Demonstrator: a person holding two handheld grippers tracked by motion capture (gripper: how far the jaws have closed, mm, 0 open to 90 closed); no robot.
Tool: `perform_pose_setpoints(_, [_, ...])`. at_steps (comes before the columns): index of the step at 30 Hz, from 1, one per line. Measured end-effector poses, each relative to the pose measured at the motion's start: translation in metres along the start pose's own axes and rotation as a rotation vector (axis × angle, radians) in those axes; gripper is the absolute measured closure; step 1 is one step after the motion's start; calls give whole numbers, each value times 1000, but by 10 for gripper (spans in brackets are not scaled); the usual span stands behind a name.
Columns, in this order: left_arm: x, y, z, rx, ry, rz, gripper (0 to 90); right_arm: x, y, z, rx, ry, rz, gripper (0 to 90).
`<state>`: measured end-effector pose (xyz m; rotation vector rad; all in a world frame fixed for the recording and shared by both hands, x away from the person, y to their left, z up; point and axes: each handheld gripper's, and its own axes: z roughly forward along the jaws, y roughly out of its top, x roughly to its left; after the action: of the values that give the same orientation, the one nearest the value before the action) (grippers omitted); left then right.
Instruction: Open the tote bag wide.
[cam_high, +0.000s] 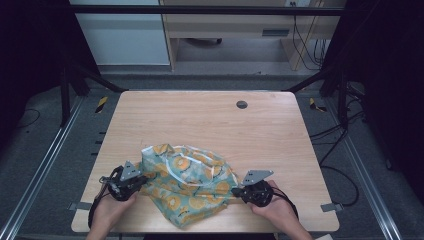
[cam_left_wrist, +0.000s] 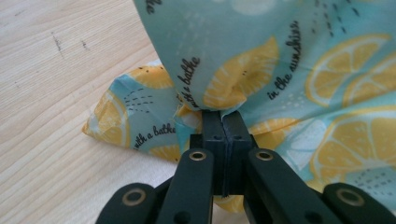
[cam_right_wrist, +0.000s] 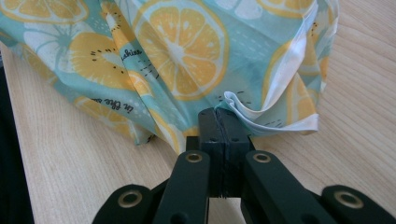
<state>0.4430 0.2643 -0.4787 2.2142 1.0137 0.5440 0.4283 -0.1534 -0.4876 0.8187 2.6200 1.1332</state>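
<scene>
Closely pinched, both sets of jaws, each pressed together on a fold of cloth (cam_high: 189, 182). Left gripper (cam_left_wrist: 223, 114): tips buried under a puckered bulge of fabric, contact line itself hidden. Right gripper (cam_right_wrist: 223, 112): clamped on a doubled white hem, layers too bunched to count. Seen from above, left gripper (cam_high: 139, 180) at the cloth's left edge, right gripper (cam_high: 239, 192) at its right corner, tips covered by fabric in both cases.

One cloth, two grippers, two hands (cam_high: 107, 212), forearms cut off by the bottom edge. Thin, smooth fabric, teal with yellow citrus slices and small black script, partly legible, rest lost in folds. Crumpled into a rough mound at the near middle of the table (cam_high: 210, 125), underside out of sight. Pale wood grain top, rounded corners, one dark round plug (cam_high: 242, 104) near the far edge.
</scene>
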Motion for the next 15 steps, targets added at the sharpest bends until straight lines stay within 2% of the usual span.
perform_pose_setpoints(15, [4,6,8,5,11,-5,900,-4,1,-1,-11,-35,14,888])
